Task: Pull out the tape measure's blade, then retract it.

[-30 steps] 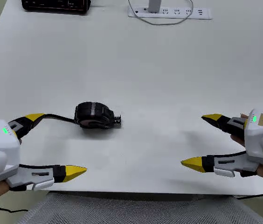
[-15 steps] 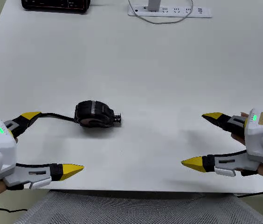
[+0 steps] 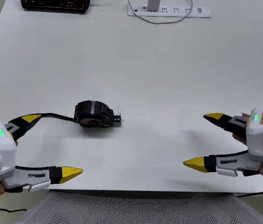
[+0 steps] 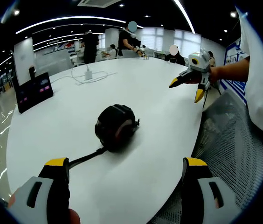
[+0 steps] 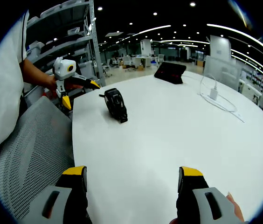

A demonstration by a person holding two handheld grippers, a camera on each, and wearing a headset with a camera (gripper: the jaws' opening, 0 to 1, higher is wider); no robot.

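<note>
As left gripper (image 3: 58, 144) and right gripper (image 3: 196, 140) gape, tape measure (image 3: 95, 115) lies between.

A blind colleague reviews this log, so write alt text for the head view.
A black tape measure, blade retracted, lies on a white table, its black strap trailing toward the open left gripper. The open right gripper hovers apart near the front edge; a white power strip sits at the far edge.
</note>
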